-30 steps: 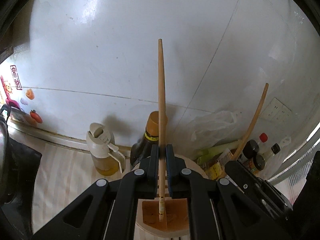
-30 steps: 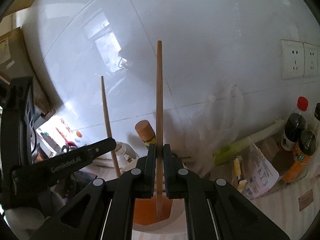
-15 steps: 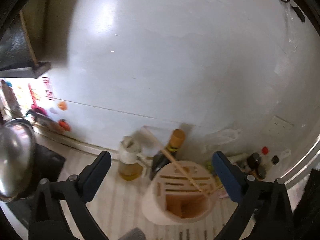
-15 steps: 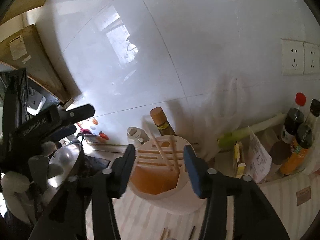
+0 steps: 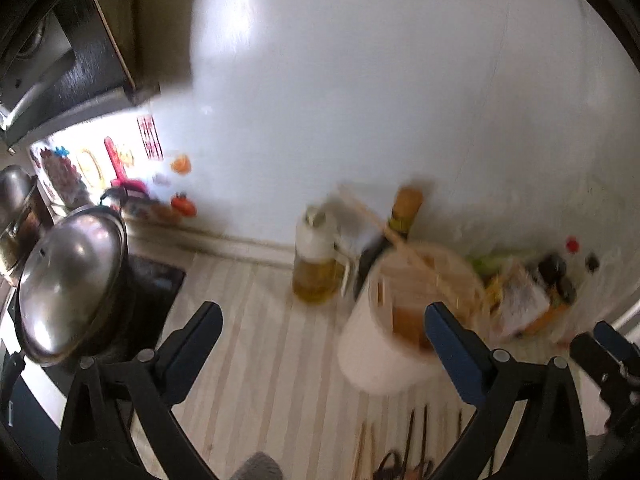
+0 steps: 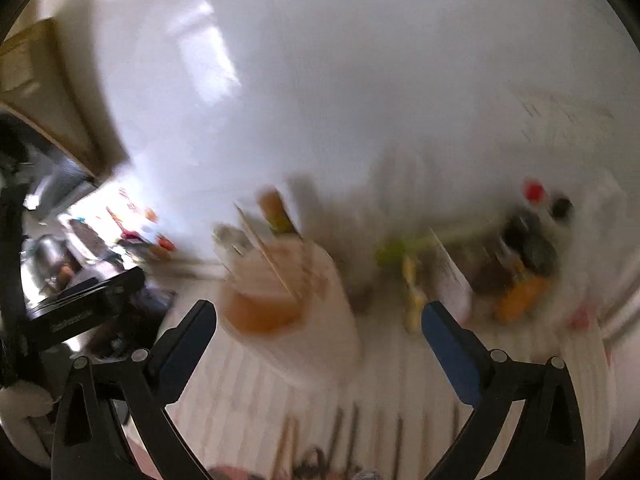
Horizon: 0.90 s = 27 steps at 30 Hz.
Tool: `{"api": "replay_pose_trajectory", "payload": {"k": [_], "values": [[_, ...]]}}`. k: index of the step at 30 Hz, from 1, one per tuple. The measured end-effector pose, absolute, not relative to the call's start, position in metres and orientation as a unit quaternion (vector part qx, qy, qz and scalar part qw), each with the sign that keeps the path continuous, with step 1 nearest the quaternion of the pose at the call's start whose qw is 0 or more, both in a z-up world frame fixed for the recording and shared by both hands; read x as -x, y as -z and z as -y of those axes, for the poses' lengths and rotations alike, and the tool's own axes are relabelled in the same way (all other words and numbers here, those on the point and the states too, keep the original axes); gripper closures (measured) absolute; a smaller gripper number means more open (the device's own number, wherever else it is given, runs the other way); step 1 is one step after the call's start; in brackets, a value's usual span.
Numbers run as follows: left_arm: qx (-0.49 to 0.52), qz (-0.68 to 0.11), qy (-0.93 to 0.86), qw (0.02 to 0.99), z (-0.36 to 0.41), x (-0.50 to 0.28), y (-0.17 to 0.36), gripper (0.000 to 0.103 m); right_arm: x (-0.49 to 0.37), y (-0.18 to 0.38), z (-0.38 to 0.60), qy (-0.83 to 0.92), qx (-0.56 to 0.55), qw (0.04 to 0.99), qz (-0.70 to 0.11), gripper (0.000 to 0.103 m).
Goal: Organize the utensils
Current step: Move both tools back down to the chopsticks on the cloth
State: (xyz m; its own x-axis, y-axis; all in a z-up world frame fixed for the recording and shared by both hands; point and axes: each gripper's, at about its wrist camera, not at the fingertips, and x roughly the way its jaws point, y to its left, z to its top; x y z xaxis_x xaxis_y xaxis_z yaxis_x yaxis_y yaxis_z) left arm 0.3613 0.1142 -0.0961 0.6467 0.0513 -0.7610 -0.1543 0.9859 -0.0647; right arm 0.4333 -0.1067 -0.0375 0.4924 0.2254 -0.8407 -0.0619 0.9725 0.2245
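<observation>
A white utensil holder (image 5: 384, 352) with a slotted wooden top stands on the striped counter. It also shows, blurred, in the right wrist view (image 6: 304, 320). Wooden chopsticks (image 5: 396, 240) lean out of it toward the upper left, and show in the right wrist view too (image 6: 268, 256). More chopsticks and utensils (image 5: 412, 452) lie on the counter in front of it, near the bottom of both views (image 6: 344, 440). My left gripper (image 5: 324, 336) is open and empty, back from the holder. My right gripper (image 6: 320, 332) is open and empty, also back from it.
An oil dispenser (image 5: 316, 264) and a dark bottle (image 5: 400, 220) stand behind the holder against the white tiled wall. A steel pot with lid (image 5: 68, 280) sits on the stove at left. Sauce bottles and packets (image 5: 532, 292) crowd the right. The other gripper (image 6: 80, 308) shows at left.
Both grippers let go of their chopsticks into the holder, opened wide, and have pulled back and up from it. Both views are now motion-blurred.
</observation>
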Motion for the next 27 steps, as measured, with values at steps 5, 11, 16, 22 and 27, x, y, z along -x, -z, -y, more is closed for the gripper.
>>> {"api": "replay_pose_trajectory", "payload": {"k": [5, 11, 16, 22, 27], "values": [[0.031, -0.488, -0.06, 0.87, -0.098, -0.34, 0.144, 0.0, -0.397, 0.083, 0.153, -0.013, -0.083, 0.807, -0.584, 0.0], [0.011, -0.586, -0.05, 0.809, -0.078, -0.318, 0.231, 0.0, -0.357, 0.154, 0.211, 0.047, -0.111, 0.733, -0.67, 0.008], [0.009, -0.656, -0.015, 0.755, -0.06, -0.297, 0.298, 0.023, -0.329, 0.217, 0.237, 0.072, -0.116, 0.673, -0.727, 0.04], [-0.001, -0.697, 0.015, 0.717, -0.042, -0.276, 0.344, 0.056, -0.312, 0.257, 0.251, 0.074, -0.112, 0.641, -0.756, 0.058], [-0.017, -0.7, 0.019, 0.714, -0.033, -0.266, 0.358, 0.07, -0.307, 0.276, 0.256, 0.071, -0.094, 0.627, -0.77, 0.063]]}}
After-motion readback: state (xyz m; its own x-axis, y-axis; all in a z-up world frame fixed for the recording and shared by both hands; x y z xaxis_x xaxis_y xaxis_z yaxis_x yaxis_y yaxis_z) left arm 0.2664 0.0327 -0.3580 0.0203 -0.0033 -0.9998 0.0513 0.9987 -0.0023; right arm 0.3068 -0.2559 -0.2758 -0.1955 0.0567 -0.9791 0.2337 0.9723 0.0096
